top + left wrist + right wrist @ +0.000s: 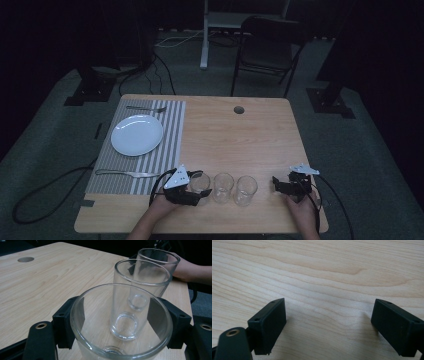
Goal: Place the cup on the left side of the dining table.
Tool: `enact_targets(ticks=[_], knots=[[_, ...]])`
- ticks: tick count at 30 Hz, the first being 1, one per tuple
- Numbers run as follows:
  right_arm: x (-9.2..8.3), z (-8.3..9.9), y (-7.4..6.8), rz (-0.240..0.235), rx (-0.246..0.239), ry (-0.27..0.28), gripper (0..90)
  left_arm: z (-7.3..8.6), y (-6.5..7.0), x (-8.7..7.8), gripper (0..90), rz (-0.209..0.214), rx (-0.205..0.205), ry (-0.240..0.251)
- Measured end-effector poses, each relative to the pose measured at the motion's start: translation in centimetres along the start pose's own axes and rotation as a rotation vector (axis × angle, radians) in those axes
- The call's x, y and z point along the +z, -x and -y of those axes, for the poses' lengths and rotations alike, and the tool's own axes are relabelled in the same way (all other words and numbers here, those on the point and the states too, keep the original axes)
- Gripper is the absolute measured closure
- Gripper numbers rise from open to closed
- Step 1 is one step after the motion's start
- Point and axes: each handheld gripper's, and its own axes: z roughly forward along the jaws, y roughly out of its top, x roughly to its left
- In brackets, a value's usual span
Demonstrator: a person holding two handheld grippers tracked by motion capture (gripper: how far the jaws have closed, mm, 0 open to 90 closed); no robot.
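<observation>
Three clear drinking glasses stand in a row near the table's front edge. My left gripper (200, 184) holds the leftmost glass (200, 180) between its jaws, one on each side. In the left gripper view both black jaws press against that glass (100, 302), which stands on the wood. Behind it are the middle glass (223, 187) (140, 285) and the right glass (246, 190) (160, 257). My right gripper (280, 186) rests low over the table to the right of the row. It is open (329, 322), with bare wood between its jaws.
A striped placemat (167, 130) at the left carries a white plate (136, 135), a fork (146, 108) behind it and a knife (125, 173) in front. A cable hole (239, 109) lies at the table's back. A dark chair (267, 50) stands beyond the table.
</observation>
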Motion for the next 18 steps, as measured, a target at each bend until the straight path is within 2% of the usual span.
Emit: enact_targets(ticks=[8,10,14,15,17,18], knots=[[0.01,0.00,0.00,0.000,0.000,0.001,12.3,-0.01,-0.34,-0.55,28.6,-0.025,-0.018,-0.010],[0.00,0.00,0.00,0.000,-0.001,0.001,12.3,-0.06,-0.41,-0.63,28.6,-0.031,-0.017,-0.013],[0.00,0.00,0.00,0.000,0.000,0.000,12.3,-0.14,-0.31,-0.77,28.6,-0.073,-0.005,-0.010],[0.00,0.00,0.00,0.000,0.000,0.000,12.3,-0.21,-0.34,-0.80,28.6,-0.070,0.000,-0.018],[0.00,0.00,0.00,0.000,0.000,0.000,12.3,-0.25,-0.31,-0.91,28.6,-0.089,-0.004,-0.005],[0.00,0.00,0.00,0.000,-0.001,0.001,12.3,-0.35,-0.42,-0.98,28.6,-0.080,-0.009,-0.010]])
